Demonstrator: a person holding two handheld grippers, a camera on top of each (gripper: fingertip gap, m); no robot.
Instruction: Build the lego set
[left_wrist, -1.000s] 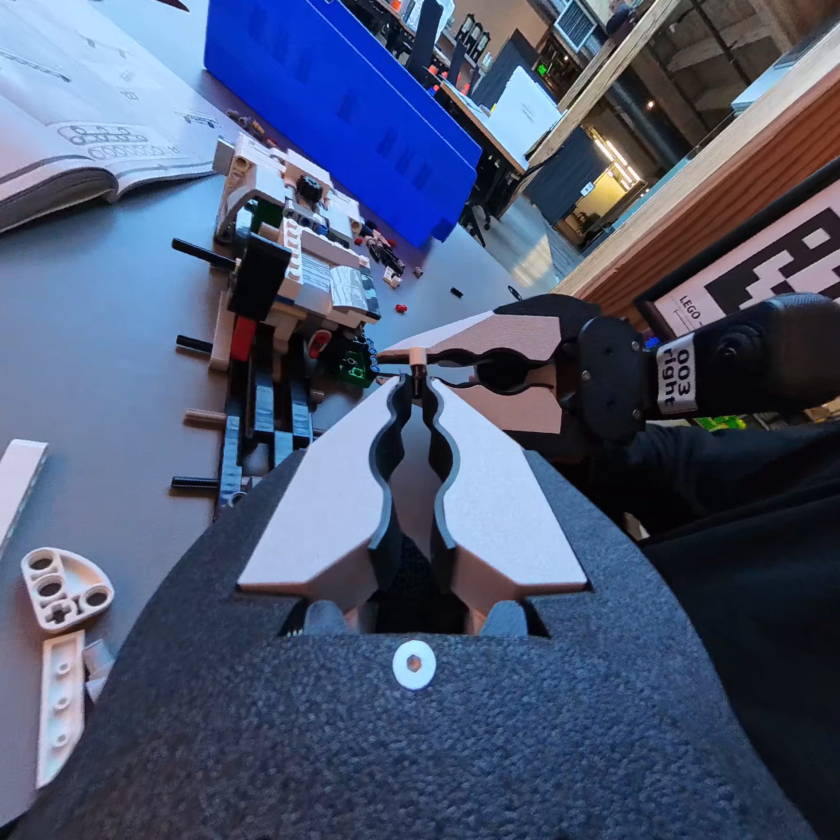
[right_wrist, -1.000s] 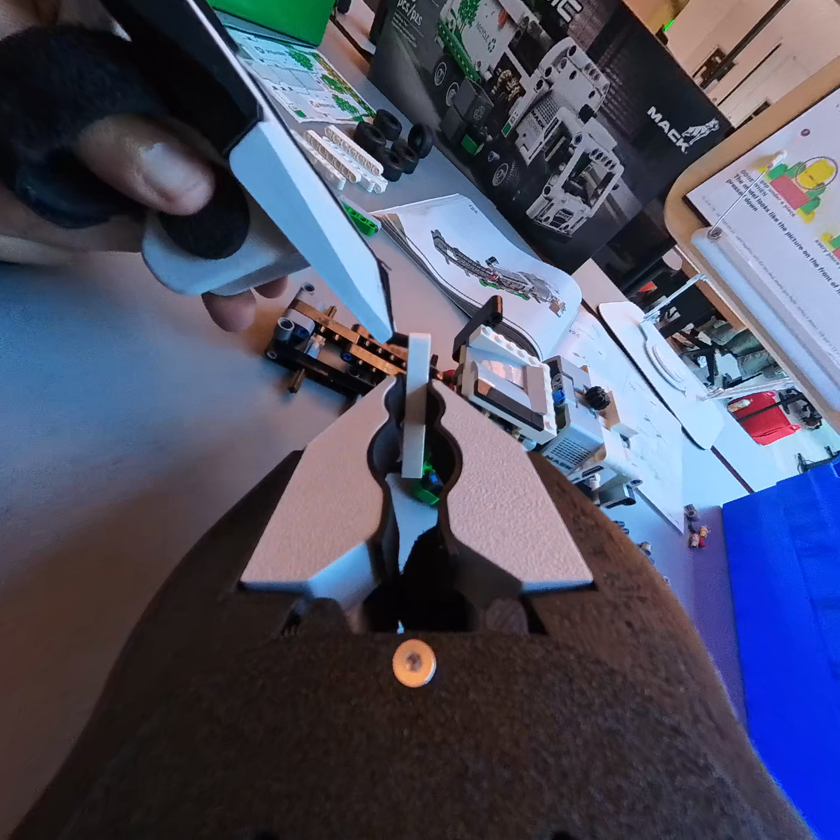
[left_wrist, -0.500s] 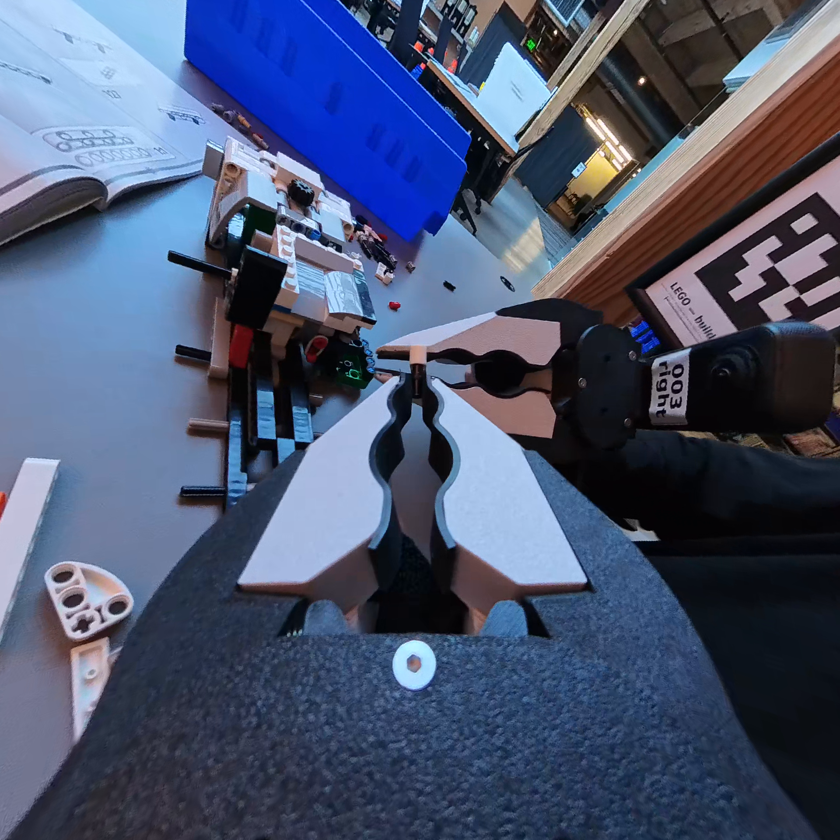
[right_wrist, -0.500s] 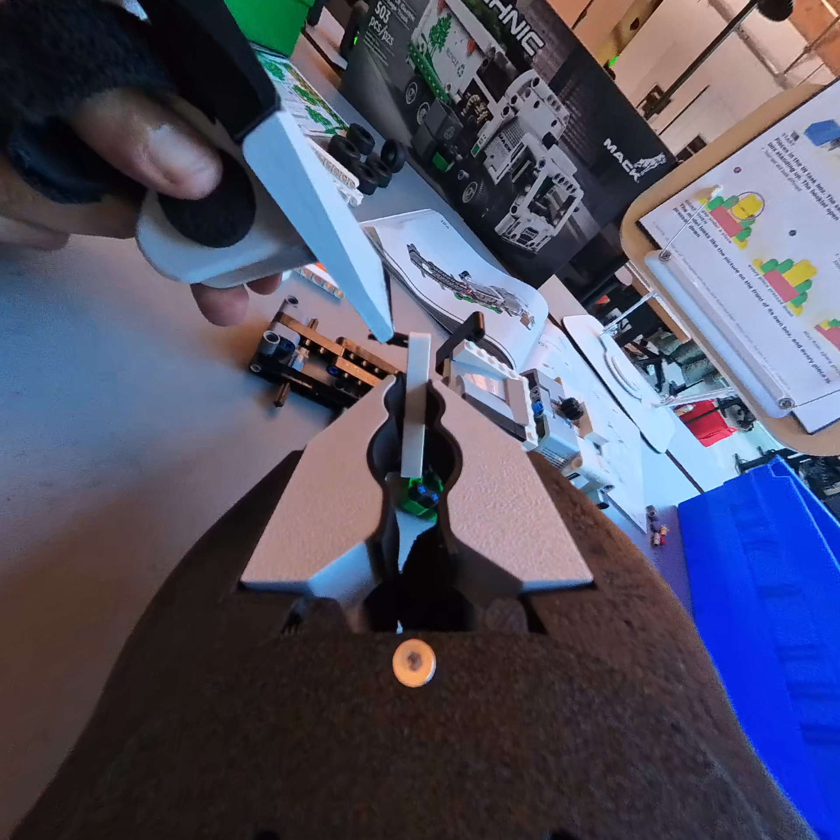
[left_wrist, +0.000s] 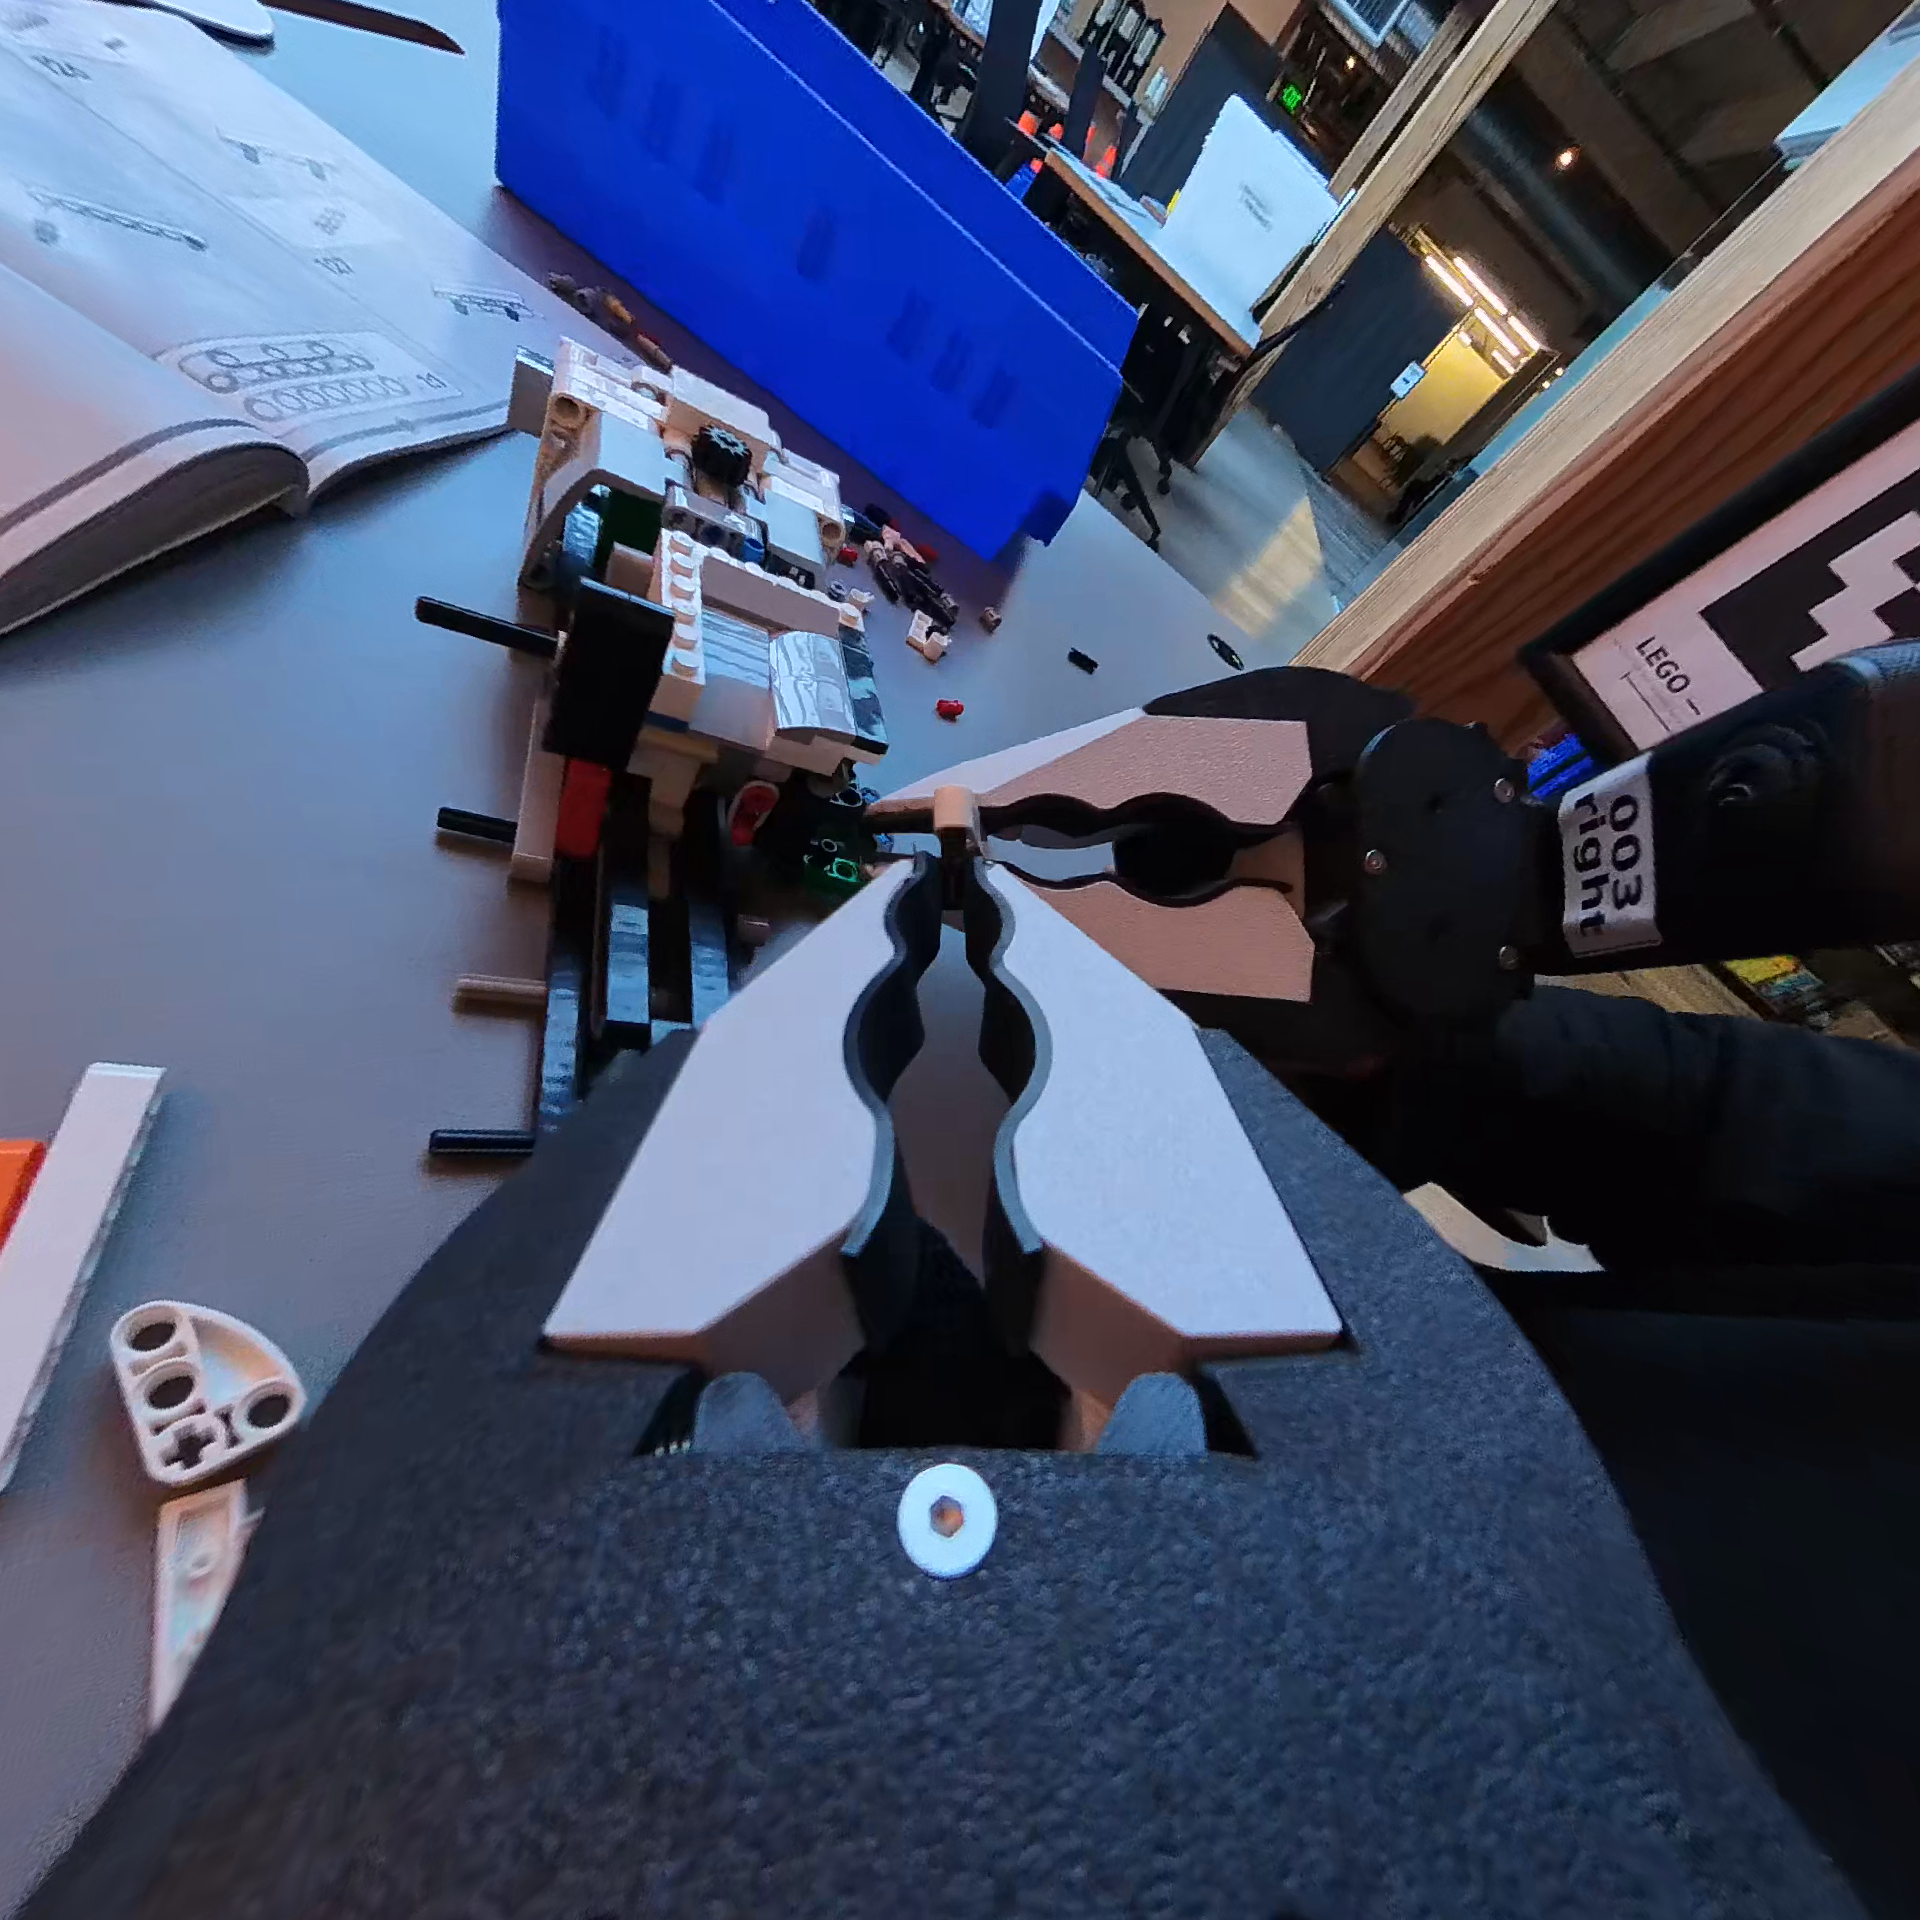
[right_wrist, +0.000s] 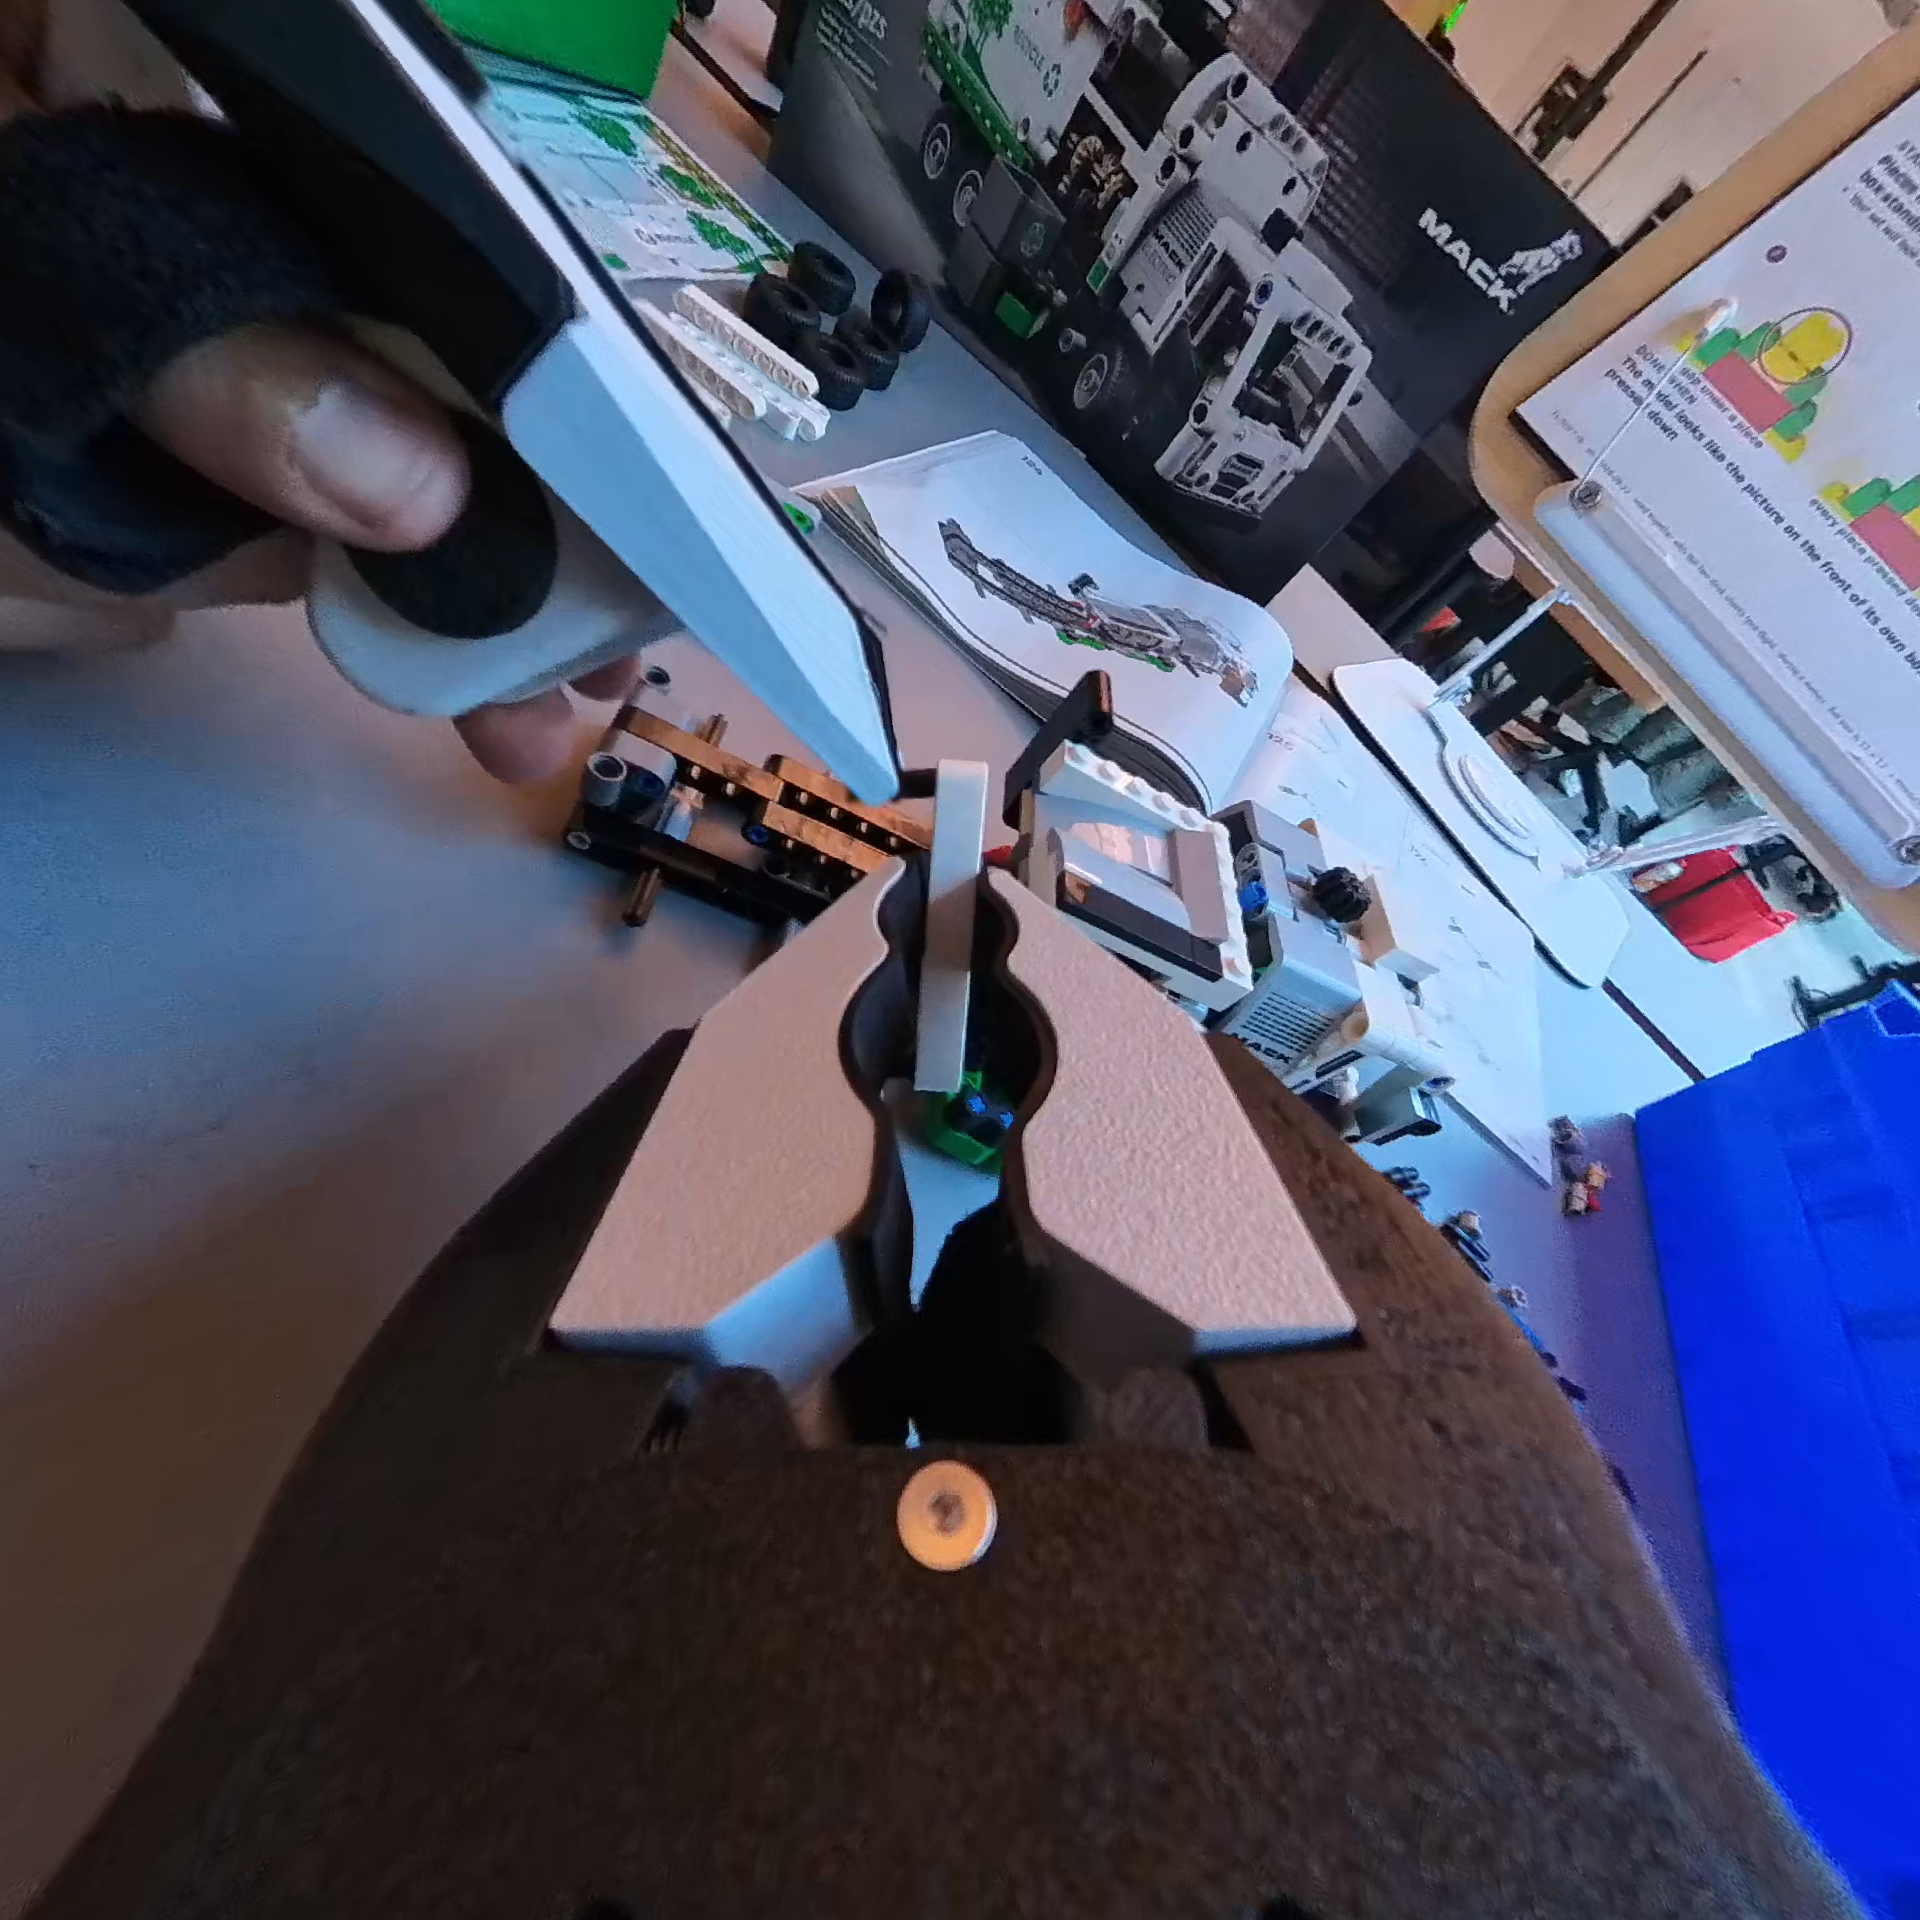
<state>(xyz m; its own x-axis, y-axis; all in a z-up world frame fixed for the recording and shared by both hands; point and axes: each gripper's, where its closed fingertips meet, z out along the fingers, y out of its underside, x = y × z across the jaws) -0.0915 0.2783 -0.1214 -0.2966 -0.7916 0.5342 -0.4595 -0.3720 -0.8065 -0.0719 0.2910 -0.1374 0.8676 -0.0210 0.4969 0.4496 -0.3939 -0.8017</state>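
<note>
The half-built white and grey lego truck (left_wrist: 707, 613) lies on the grey table with its black chassis (left_wrist: 623, 966) toward me; it also shows in the right wrist view (right_wrist: 1143, 894). My right gripper (right_wrist: 948, 883) is shut on a flat white beam (right_wrist: 951, 935), held on edge above a green piece (right_wrist: 961, 1122). In the left wrist view the right gripper (left_wrist: 894, 821) comes in from the right with the beam's end (left_wrist: 956, 808) showing. My left gripper (left_wrist: 948, 878) is shut on a small dark pin, tip to tip with the beam. Its fingertip (right_wrist: 831, 707) meets the beam's far end.
A blue bin (left_wrist: 810, 239) stands behind the truck, with small loose parts (left_wrist: 914, 592) beside it. An open instruction booklet (left_wrist: 156, 343) lies at the left. Loose white pieces (left_wrist: 197, 1403) lie near me. The set's box (right_wrist: 1195, 208), black tyres (right_wrist: 842, 322) and white beams (right_wrist: 748, 364) are farther back. Only a small space, under 4 cm, lies between the two pairs of fingers.
Both grippers have stayed tip to tip and shut. The pair has shifted slightly over the table, so the truck and booklet sit a little differently in both views.
</note>
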